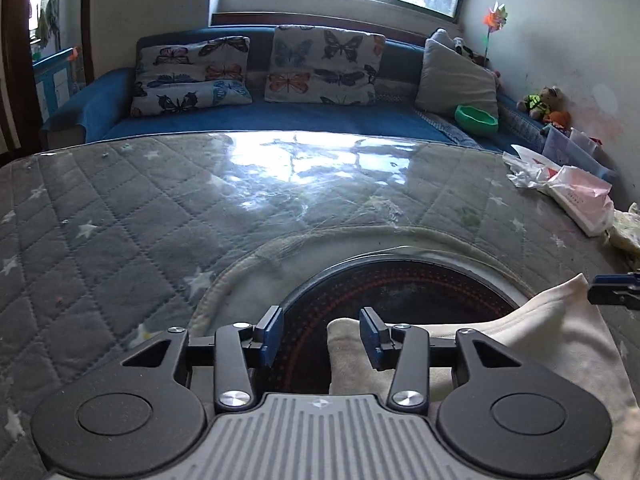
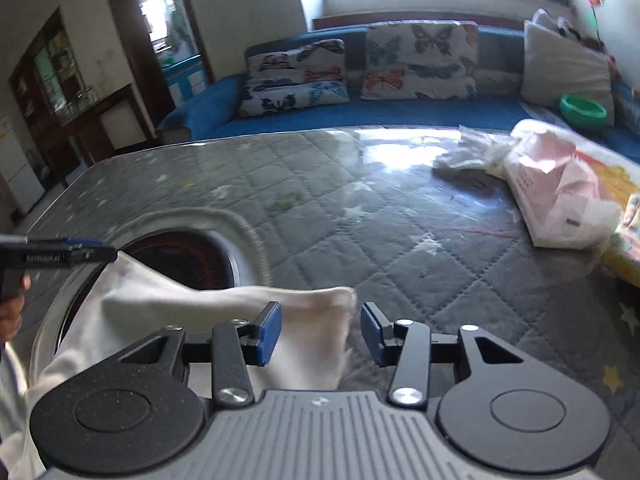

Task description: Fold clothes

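Left wrist view: a cream cloth [image 1: 532, 332] is seen lying on the near part of the quilted table cover [image 1: 100, 216], draped partly over a dark round plate [image 1: 400, 292] set in the table. One folded edge of the cloth reaches up between the blue pads of the left gripper [image 1: 322, 334], which is held low and level with its jaws spread wide, nothing clasped. At the right edge the tip of the right gripper [image 1: 616, 286] is seen just beside a raised corner of the cloth; whether they touch cannot be told.

Right wrist view: the right gripper [image 2: 320, 334] is likewise held low with jaws apart, and a corner of the cloth [image 2: 224, 312] lies loose between them, unpinched. The left gripper [image 2: 60, 254] is seen at far left, by the cloth's other raised corner. A pink plastic bag [image 2: 560, 196] lies on the cover to the right. Behind the table a blue sofa [image 2: 360, 114] with butterfly cushions [image 2: 420, 62] is noted.
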`<state>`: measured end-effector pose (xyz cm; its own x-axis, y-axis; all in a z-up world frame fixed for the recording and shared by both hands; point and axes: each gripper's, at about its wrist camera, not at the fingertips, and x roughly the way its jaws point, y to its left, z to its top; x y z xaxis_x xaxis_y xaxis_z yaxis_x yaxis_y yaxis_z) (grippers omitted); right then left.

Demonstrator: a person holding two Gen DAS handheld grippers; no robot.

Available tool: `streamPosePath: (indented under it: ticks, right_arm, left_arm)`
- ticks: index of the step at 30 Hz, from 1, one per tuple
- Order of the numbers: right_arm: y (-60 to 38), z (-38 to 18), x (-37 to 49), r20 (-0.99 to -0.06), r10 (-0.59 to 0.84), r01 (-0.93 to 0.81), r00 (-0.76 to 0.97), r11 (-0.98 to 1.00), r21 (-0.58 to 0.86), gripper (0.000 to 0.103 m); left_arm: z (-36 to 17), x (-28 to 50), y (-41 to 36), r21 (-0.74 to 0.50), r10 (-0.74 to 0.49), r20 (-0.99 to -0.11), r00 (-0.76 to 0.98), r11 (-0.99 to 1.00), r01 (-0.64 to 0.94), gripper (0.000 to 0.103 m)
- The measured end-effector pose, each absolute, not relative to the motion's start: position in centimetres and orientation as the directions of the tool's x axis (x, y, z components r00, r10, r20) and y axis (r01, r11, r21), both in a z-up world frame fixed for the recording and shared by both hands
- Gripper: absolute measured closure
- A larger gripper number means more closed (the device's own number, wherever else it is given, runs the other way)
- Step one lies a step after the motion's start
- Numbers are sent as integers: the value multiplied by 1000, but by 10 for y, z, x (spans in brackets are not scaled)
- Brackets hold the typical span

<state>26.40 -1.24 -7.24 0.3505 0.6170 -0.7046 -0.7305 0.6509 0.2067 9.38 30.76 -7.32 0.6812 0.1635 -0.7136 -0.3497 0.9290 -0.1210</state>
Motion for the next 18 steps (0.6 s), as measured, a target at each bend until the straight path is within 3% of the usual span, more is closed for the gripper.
streamPosePath:
  ticks: [5, 7, 10, 18]
  right_arm:
    - [-8, -85, 275, -714, 617, -727, 331, 649, 225, 78]
    - [-7, -88, 274, -712, 617, -730, 335, 648, 218, 88]
    - [-8, -89, 273, -698, 630, -732, 339, 643, 225, 96]
    - [-30, -59, 258, -610, 699, -752, 374, 613, 242, 97]
  left_arm:
    - [-80, 99, 304, -116, 150, -714, 684, 938, -326, 61]
    - [-83, 101, 303, -114, 144, -714, 685, 942, -317, 80]
    - [-76, 95, 302, -115, 152, -687, 711, 943, -312, 94]
    - [-58, 80, 300, -117, 170, -608, 775, 947, -300, 97]
